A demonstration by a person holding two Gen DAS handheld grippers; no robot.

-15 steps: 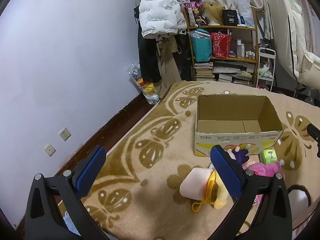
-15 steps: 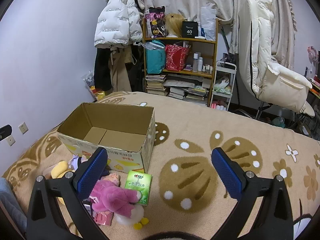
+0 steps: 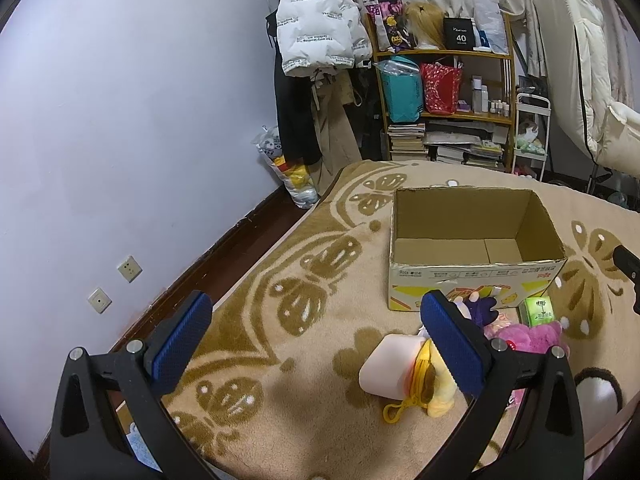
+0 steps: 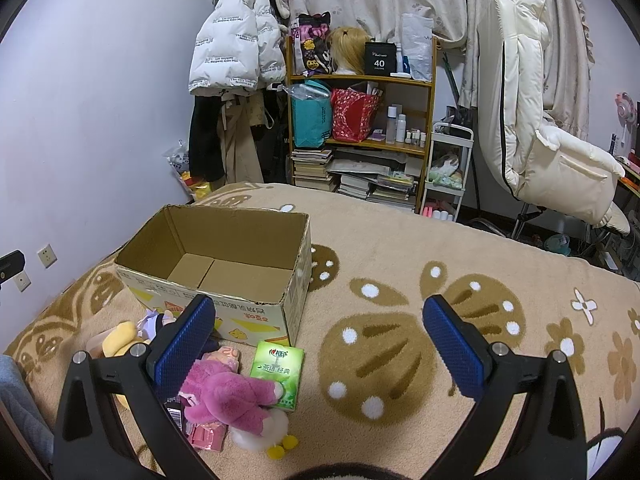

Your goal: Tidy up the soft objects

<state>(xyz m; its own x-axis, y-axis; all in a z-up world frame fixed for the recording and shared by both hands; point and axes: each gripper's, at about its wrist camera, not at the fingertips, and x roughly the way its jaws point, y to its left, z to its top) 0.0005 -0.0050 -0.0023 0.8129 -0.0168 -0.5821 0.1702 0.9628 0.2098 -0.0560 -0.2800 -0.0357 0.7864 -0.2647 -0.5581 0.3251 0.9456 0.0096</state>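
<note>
The beige blanket (image 4: 400,256) on the bed carries an empty cardboard box (image 4: 224,276), and the soft toys lie heaped just in front of its near wall. Both your left gripper (image 3: 316,336) and right gripper (image 4: 320,340) hover above with jaws wide apart, holding nothing. The pink plush (image 4: 228,394) lies against the green tissue pack (image 4: 278,372), so a careless pinch may drag both. The yellow plush (image 3: 434,394) trails a cord loop that could snag your jaws.
</note>
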